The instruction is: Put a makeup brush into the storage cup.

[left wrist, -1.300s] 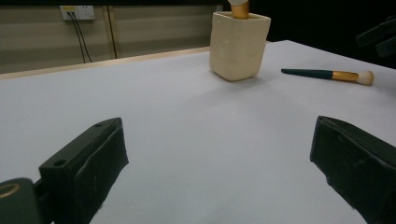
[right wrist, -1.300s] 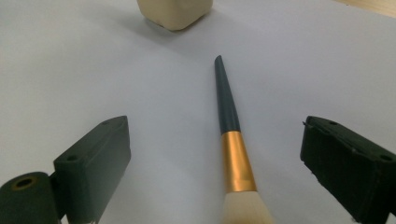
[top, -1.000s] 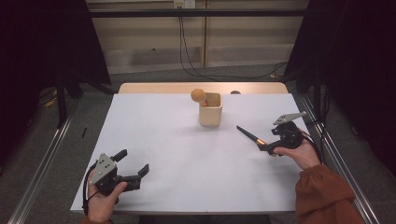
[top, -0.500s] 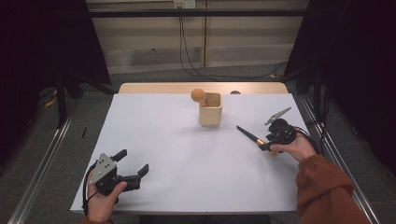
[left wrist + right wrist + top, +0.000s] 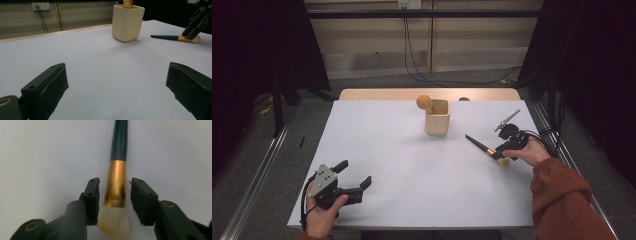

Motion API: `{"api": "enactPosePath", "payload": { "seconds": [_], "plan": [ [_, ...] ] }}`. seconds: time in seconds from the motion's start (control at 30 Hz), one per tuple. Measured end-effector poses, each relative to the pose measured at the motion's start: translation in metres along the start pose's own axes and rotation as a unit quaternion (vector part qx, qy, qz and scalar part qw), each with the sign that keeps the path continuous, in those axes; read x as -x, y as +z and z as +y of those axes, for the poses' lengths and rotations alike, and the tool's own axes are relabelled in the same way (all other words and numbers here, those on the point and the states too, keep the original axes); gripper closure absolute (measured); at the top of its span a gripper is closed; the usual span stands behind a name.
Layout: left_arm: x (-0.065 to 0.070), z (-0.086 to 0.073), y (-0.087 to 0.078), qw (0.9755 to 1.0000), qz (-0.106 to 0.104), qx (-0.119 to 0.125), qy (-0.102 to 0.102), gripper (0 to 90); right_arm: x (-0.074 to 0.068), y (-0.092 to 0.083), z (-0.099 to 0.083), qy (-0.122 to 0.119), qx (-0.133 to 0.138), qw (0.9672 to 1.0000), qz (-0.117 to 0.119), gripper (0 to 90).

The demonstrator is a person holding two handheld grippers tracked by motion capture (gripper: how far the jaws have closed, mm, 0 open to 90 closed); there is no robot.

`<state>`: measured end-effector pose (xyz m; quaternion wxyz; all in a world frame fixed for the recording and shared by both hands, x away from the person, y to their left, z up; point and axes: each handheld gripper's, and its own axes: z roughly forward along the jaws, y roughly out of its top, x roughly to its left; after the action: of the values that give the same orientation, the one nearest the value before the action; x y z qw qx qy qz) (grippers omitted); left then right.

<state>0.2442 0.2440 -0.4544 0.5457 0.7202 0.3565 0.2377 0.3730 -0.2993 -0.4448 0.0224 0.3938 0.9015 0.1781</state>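
Left tongs (image 5: 357, 182) sit low near the bench's (image 5: 402, 165) front-left corner, jaws wide apart w/ nothing between them, resting in the left hand (image 5: 323, 212). No risk there, unless they drift in.

Mid-bench, toward the back, stands the cream cup (image 5: 436, 117) w/ a round-headed brush (image 5: 425, 103) poking out of it. If the next brush swings in too fast or too low it could knock that cup over, I'd guess.

Right side: the makeup brush (image 5: 482, 146) lies flat on the bench, well right of the cup. Right tongs (image 5: 114, 197) straddle it at the gold collar; jaws have just been closing, brush betw. them, but slim gaps show each side, so not clamped yet. Trouble spots: the collar is smooth and tapered, so it may squirt out or roll as the pads bite; a grip that far back at the bristle end leaves the long handle to droop.

Brush itself: dark green handle, shiny gold collar, pale cream bristles, fluffy and splayed at the tip.
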Motion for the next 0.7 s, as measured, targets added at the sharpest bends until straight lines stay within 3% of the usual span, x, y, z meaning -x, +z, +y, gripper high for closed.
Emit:
{"api": "enactPosePath", "payload": {
  "seconds": [0.27,0.4,0.7],
  "plan": [
    [0.0002,-0.0001,0.0004,1.0000,0.000,-0.002,0.002,3.7,0.0027,0.0016,0.0061,-0.001,-0.017,0.9997,0.015,64.3],
    [0.0004,-0.0001,0.0005,1.0000,0.000,-0.002,0.003,3.7,0.0034,-0.0002,0.0072,0.005,-0.015,0.9996,0.023,70.4],
    [0.0000,-0.0002,0.0005,1.0000,0.000,-0.004,0.003,3.7,0.0031,0.0089,0.0093,0.004,-0.038,0.9987,0.035,70.7]
  ]
}}
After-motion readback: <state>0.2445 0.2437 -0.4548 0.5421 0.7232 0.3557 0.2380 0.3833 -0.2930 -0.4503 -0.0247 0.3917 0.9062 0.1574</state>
